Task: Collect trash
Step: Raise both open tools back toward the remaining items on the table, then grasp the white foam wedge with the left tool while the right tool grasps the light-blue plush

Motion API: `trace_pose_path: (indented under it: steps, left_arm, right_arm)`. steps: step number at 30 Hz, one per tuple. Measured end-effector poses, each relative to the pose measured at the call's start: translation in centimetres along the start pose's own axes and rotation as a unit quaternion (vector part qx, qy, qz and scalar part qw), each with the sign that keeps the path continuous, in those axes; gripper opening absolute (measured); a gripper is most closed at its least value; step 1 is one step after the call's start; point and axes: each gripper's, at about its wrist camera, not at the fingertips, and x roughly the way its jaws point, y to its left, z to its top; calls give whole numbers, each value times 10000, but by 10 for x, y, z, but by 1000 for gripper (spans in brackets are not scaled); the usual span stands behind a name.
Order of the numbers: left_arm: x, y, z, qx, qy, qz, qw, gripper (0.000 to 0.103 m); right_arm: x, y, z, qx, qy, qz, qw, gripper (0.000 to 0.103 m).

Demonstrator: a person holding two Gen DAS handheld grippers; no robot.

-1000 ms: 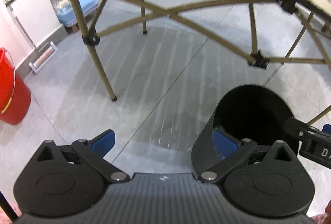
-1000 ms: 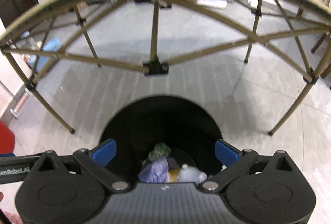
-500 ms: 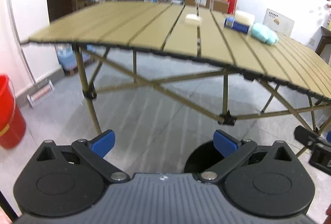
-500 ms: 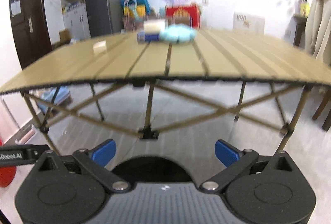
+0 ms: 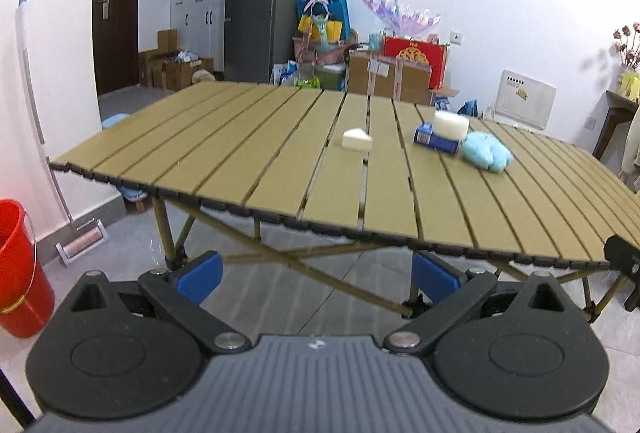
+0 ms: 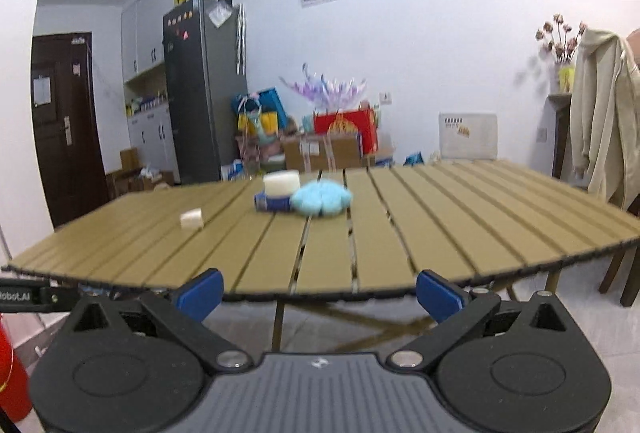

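- My left hand-held gripper [image 5: 316, 279] is spread wide with nothing between its blue pads [image 5: 199, 276], and it is held short of the near edge of the tabletop [image 5: 248, 157].
- My right hand-held gripper [image 6: 319, 293] is just as wide and empty, level with the tabletop's [image 6: 420, 217] front edge.
- The trash all sits on the far half of the slats: a small white chunk [image 5: 357, 140] lies alone, apart from the rest.
- Further right lies a blue box [image 5: 435, 141] with a white block [image 5: 451, 124] on top of it (whether the block rests fully on the box I cannot tell).
- A light blue fluffy wad [image 5: 486, 152] touches the box's right end.
- From the right wrist the same group reads left to right: white chunk [image 6: 191, 219], blue box [image 6: 272, 202] under the white block [image 6: 281, 183], then the fluffy wad [image 6: 321, 198].
- A red bucket [image 5: 18, 273] stands on the floor to the left, by the wall.
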Motion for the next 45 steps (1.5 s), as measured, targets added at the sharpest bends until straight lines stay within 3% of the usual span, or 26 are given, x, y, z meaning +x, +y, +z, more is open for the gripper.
trace_pose_path:
  steps: [10,20,33,45]
  left_arm:
    - [9,2,32,-5,-206,-44,9998,103]
    - [48,5,74,72,-308,33,9995,103]
    - [140,-11,115,262,-14,-97,9996,103]
    - [226,-34,132,453,439,-96,9980,103]
  right_arm:
    - [13,-9,31,-140,-333,-91,9993,103]
    - [67,-7,56,-420,-337,-96,9985,103]
    - [194,9,81,-736,231,-42,9970,103]
    - [318,8,82,-480,1317,141,9900,103]
